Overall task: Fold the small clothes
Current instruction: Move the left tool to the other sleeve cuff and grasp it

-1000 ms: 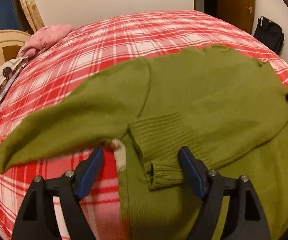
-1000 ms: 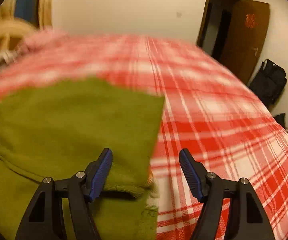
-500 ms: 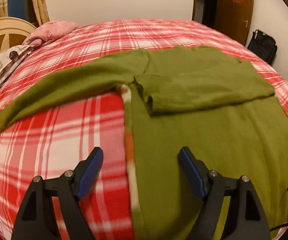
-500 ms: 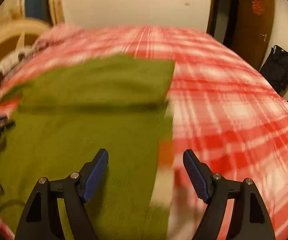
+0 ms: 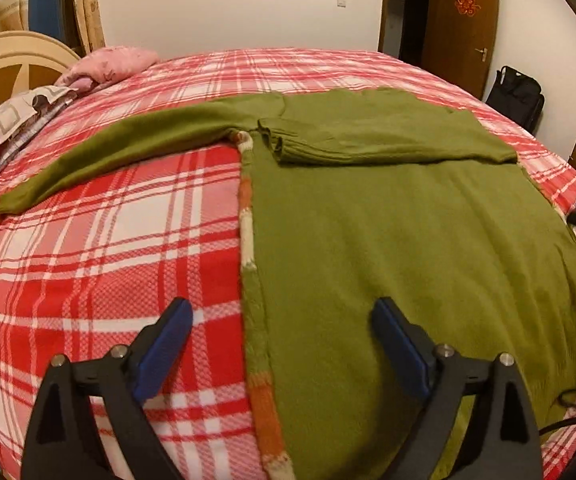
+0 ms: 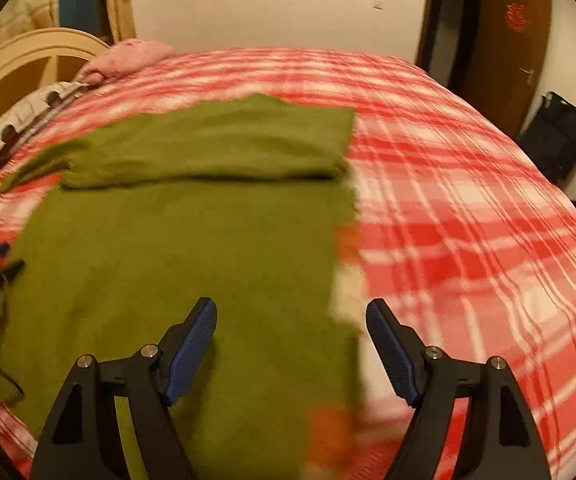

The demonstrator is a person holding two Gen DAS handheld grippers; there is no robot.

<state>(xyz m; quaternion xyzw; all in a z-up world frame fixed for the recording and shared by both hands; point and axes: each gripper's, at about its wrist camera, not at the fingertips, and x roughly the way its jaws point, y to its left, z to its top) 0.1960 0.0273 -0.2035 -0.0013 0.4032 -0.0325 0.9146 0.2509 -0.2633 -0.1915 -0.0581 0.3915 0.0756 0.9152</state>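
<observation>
A green knitted sweater lies flat on the red plaid bed. One sleeve is folded across its chest, the other sleeve stretches out to the left. A white and orange striped edge runs down its left side. My left gripper is open and empty above that near edge. The sweater also shows in the right wrist view, where my right gripper is open and empty above its right edge.
A pink pillow and a patterned cloth lie at the far left by the headboard. A brown door and a black bag stand beyond the bed at the right.
Both grippers have pulled back toward the sweater's near hem from the folded sleeve. The sweater has not moved since half a second ago.
</observation>
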